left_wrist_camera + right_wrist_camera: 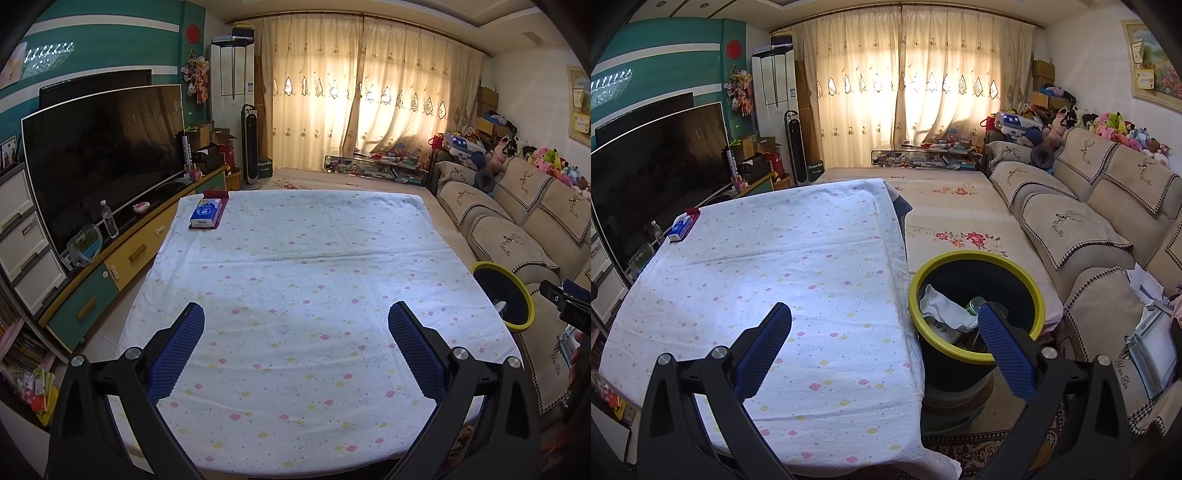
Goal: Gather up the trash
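Observation:
A black trash bin with a yellow rim stands beside the table's right edge; it also shows in the left wrist view. Inside it lie a crumpled white paper and a green can. My left gripper is open and empty above the near part of the table with the white spotted cloth. My right gripper is open and empty over the table's right edge, its right finger in front of the bin. The right gripper's tip shows at the right edge of the left wrist view.
A blue tissue box on a dark red mat lies at the table's far left corner. A TV on a low cabinet stands to the left. A beige sofa runs along the right, with papers on it.

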Motion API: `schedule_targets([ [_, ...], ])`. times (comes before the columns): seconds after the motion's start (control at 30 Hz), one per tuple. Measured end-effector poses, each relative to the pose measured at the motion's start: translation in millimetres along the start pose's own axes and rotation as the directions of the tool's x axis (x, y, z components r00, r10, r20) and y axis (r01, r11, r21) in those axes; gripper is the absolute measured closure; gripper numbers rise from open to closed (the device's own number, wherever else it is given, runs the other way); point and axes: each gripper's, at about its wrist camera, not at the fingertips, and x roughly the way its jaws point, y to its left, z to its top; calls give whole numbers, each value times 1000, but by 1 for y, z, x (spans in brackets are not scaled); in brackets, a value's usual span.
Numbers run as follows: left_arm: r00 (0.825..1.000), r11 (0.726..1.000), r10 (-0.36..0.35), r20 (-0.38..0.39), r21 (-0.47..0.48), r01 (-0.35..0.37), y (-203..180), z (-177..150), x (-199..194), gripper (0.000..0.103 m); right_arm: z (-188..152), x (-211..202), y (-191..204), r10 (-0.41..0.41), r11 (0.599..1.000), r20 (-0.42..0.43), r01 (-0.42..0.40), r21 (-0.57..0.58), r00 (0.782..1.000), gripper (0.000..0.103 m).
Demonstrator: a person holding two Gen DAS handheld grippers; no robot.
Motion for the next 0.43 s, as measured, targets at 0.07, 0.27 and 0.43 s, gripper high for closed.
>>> schedule_targets([
  [0.07, 1000, 1000, -12, 5, -7, 12, 2, 0, 2, 5, 2, 3, 1, -2, 1000, -5, 2, -3, 1000, 7],
  [0.27, 999, 1000, -21, -37, -24, 21, 11, 20, 35, 5, 26, 25, 18, 54, 997, -20, -55, -49, 998, 7],
  [0.43, 991, 996, 42, -124, -73, -52, 40, 42, 122, 5, 58, 94, 56, 146, 985, -103, -154, -75, 984, 7],
])
